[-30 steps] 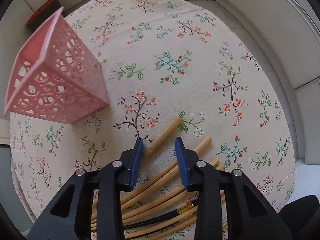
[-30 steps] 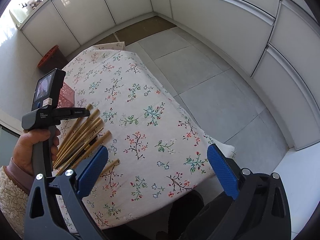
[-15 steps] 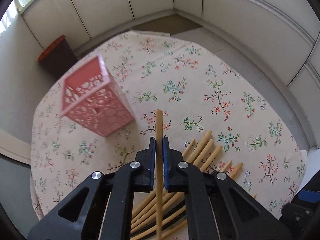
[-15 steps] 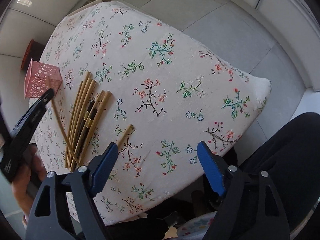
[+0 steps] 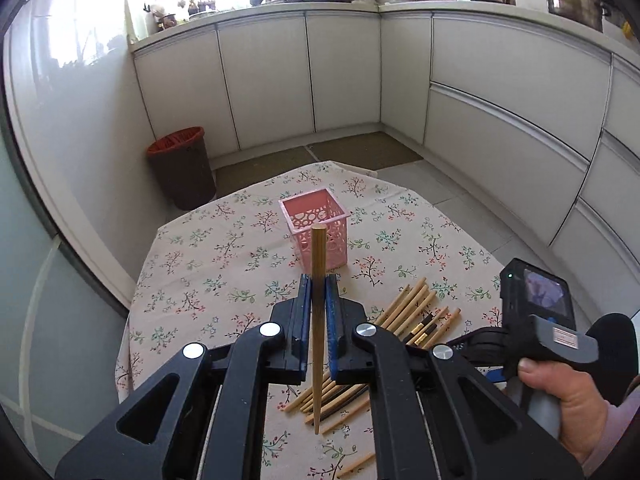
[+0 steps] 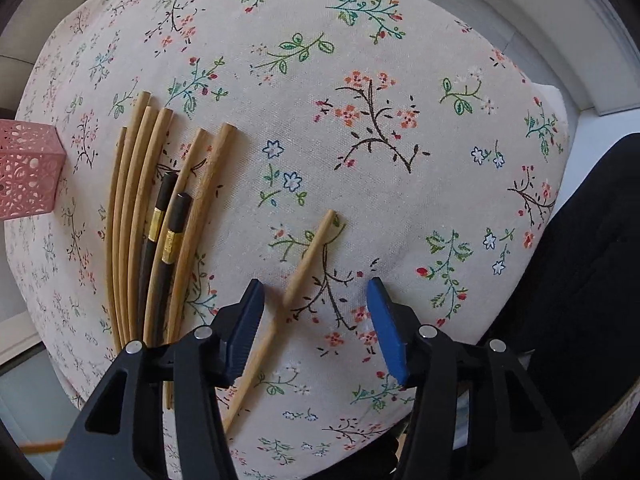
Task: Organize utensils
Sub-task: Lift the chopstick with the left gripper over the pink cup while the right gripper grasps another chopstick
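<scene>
Transfer step: left gripper (image 5: 319,300) clamps chopstick (image 5: 318,280), next needs lowering into pink basket (image 5: 314,232); right gripper (image 6: 316,312) gapes wide over stray chopstick (image 6: 304,268).

table (image 6: 400,40): floral cloth | on it: pink basket (image 5: 314,234); chopstick bundle (image 6: 160,220); lone chopstick (image 6: 296,284)

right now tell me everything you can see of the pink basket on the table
The pink perforated plastic basket is a small square holder with round cutouts in its walls and an open top. It stands upright on the floral tablecloth, apart from the loose chopsticks. No utensils show inside it. Nothing grips it; in the right wrist view only its corner shows.
</scene>
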Motion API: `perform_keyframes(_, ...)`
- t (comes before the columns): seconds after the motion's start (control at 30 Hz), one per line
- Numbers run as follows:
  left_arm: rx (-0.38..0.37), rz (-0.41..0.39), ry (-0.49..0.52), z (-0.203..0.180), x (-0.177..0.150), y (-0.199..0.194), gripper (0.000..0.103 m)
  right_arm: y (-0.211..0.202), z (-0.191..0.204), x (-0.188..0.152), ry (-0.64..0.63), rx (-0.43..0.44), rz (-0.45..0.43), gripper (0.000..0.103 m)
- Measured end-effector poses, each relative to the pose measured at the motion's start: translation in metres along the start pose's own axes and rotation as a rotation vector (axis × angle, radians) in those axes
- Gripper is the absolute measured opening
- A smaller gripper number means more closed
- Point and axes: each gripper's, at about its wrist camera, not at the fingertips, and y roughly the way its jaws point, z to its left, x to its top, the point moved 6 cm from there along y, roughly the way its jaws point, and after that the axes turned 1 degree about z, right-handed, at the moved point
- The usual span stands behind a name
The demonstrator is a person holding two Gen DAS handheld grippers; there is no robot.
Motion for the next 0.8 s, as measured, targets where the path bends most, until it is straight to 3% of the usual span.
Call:
perform_keyframes(0.1, -0.011, -0.023, -0.047, 0.008, 0.001, -0.016, 0.006, 0.0, 0.011, -0.002, -0.012, -0.006, -0.036, 0.033)
perform_keyframes(0.13, -0.012, -0.03, -0.065, 0.01, 0.002, -0.02, 0.006, -0.001, 0.018, -0.003, -0.047, 0.021, -0.045, 0.013)
perform_keyframes(0.17, -0.011, -0.032, -0.075, 0.012, 0.001, -0.022, 0.006, 0.0, 0.023, -0.004, -0.065, 0.028, -0.047, 0.011)
perform_keyframes(0.3, -0.012, -0.029, -0.112, 0.018, -0.002, -0.027, 0.006, -0.002, 0.019, -0.002, -0.087, 0.105, -0.059, 0.006)
perform_keyframes(0.43, -0.043, -0.046, -0.159, 0.021, 0.0, -0.038, 0.006, -0.03, 0.009, 0.007, -0.165, 0.231, -0.116, 0.006)
perform_keyframes(0.63, -0.083, -0.09, -0.204, 0.016, 0.021, -0.058, 0.006, -0.134, 0.011, 0.001, -0.386, 0.404, -0.388, 0.006)
perform_keyframes(0.8, -0.092, -0.133, -0.227, 0.013, 0.054, -0.069, 0.006, -0.244, 0.002, -0.005, -0.467, 0.575, -0.596, 0.006)
